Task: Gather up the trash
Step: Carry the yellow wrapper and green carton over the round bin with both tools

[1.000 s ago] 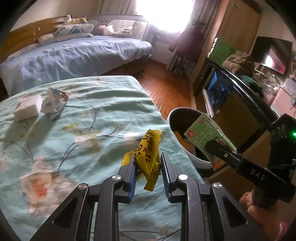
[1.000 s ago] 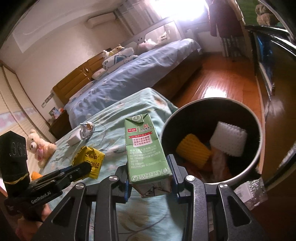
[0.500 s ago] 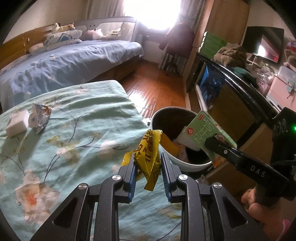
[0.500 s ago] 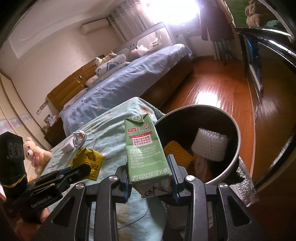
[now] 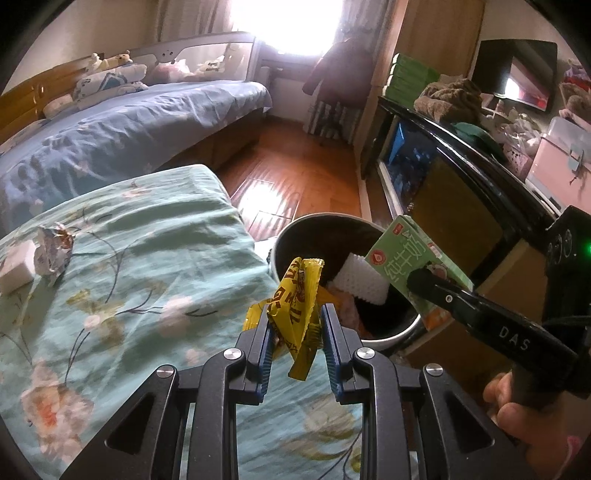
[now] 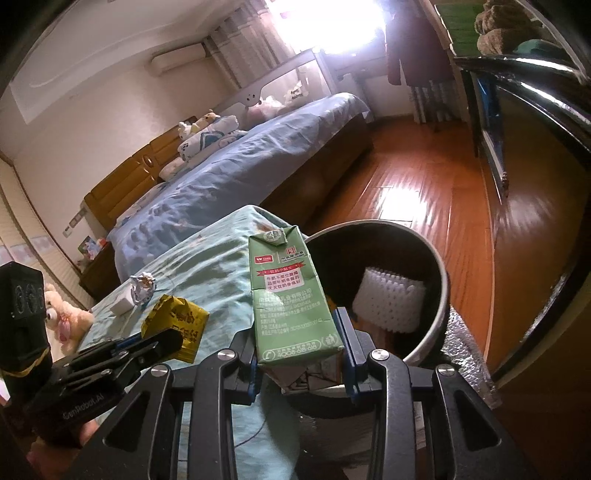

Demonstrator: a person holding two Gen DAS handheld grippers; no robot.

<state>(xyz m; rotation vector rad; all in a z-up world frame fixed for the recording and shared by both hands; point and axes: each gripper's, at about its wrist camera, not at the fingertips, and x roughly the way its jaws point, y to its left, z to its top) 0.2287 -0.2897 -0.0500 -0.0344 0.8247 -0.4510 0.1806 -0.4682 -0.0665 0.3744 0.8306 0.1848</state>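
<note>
Left wrist: crinkled yellow foil wrapper [image 5: 297, 306], round metal bin [image 5: 397, 334].

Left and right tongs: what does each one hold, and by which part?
Left tongs: yellow wrapper, lower half. Right tongs: green milk carton, bottom end.

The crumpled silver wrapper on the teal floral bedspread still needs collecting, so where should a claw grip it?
Grip the crumpled silver wrapper across its raised crinkled middle, coming from above. It lies loosely puffed on the teal floral bedspread, close against a white block, so avoid that side.

Sunlit bedroom: blue bed [image 5: 122, 136], wooden floor [image 5: 295, 173], bright window [image 5: 284, 26].
</note>
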